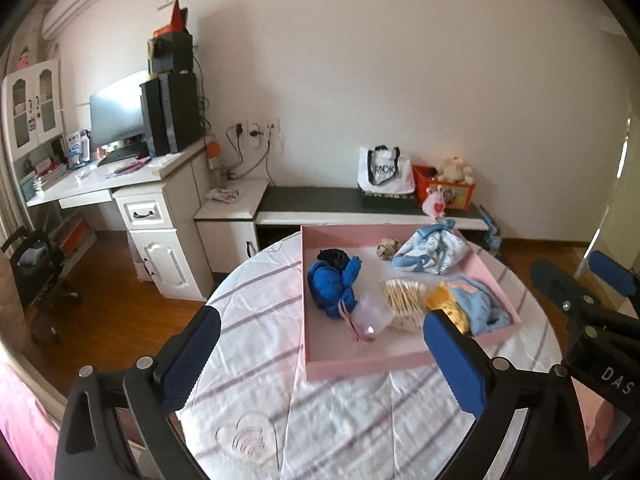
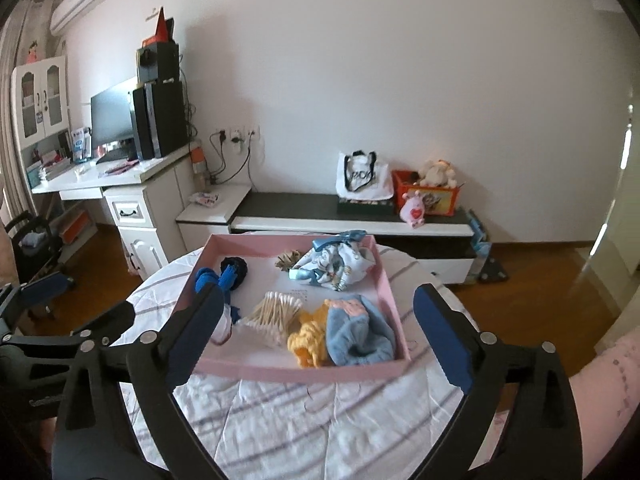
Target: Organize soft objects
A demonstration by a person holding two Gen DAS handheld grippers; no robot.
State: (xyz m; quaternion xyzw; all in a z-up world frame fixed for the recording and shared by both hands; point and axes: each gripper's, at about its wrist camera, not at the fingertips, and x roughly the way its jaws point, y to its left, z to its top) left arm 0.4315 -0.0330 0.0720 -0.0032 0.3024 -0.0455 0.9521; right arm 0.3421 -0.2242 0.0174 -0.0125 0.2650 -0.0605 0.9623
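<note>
On the round table (image 1: 344, 412), draped in a white cloth with grey stripes, sits a shallow pink tray (image 2: 304, 372) holding the soft things. A bright blue fuzzy item (image 1: 332, 286) lies at its left with a dark scrunchie (image 1: 334, 257) just behind it; a printed blue-and-white drawstring pouch (image 2: 336, 266) sits at the far side beside a small tan scrunchie (image 2: 288, 259). A tub of cotton swabs (image 2: 278, 312) occupies the middle, with a yellow knitted piece (image 2: 306, 342) touching a light blue plush item (image 2: 356, 332) in the near right corner. A small clear lidded container (image 1: 370, 314) with a pink band rests beside the swabs; what it holds is hard to make out. The left gripper (image 1: 320, 354) and right gripper (image 2: 320, 336) both hover spread wide before the tray, released, with nothing clamped between their blue pads. In the right wrist view a blue finger (image 2: 204, 336) hides part of the blue fuzzy item and the clear container. A pale pink sleeve (image 2: 600, 396) is cut off at the frame's right edge.
</note>
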